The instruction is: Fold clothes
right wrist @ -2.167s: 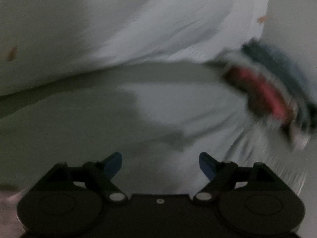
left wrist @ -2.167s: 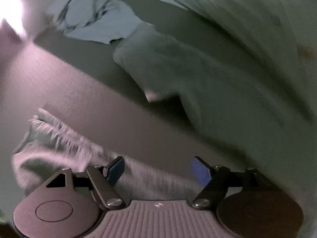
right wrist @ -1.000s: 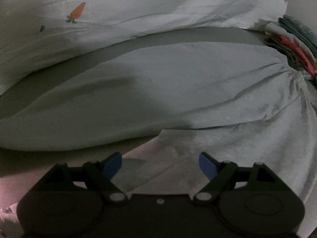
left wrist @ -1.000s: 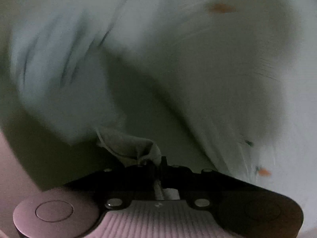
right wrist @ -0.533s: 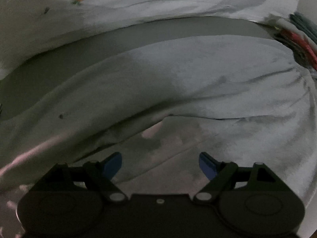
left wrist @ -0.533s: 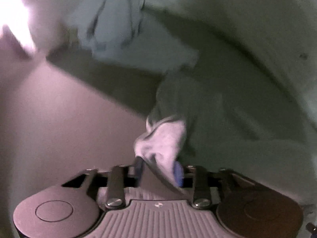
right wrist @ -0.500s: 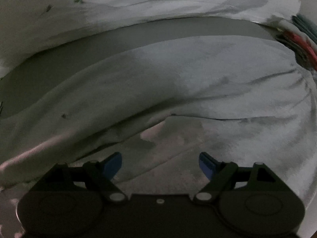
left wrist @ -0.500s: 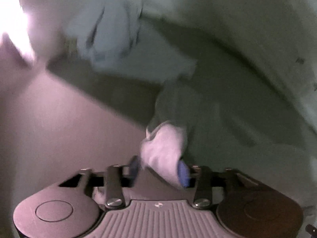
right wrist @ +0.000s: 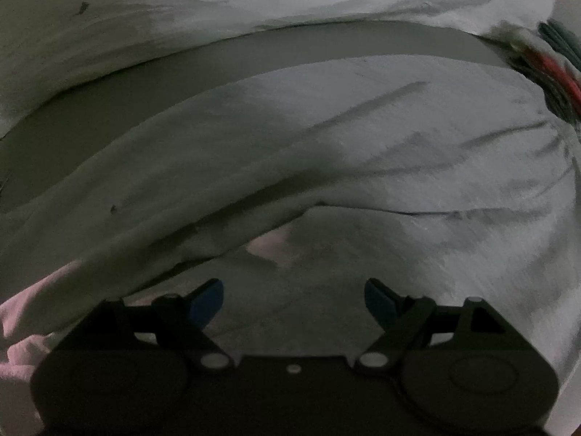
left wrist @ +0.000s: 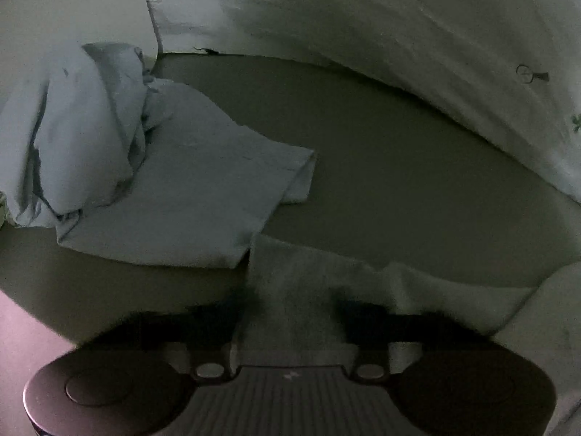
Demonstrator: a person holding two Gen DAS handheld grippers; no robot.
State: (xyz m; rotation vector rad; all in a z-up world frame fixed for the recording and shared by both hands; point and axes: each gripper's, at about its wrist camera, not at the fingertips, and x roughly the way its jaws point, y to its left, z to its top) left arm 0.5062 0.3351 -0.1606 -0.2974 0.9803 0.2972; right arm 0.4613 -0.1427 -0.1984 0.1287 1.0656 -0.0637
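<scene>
Garment [left wrist: 290,283], pale grey, lower centre of frame on bed: left gripper [left wrist: 290,312] jaws clamped on its corner; right gripper [right wrist: 294,301] jaws open, empty. I advise drawing the corner taut before laying the fold.

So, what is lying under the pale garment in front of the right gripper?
The grey surface shows beyond the pale garment, so it probably continues beneath. Anything else below is covered by cloth and cannot be seen.
</scene>
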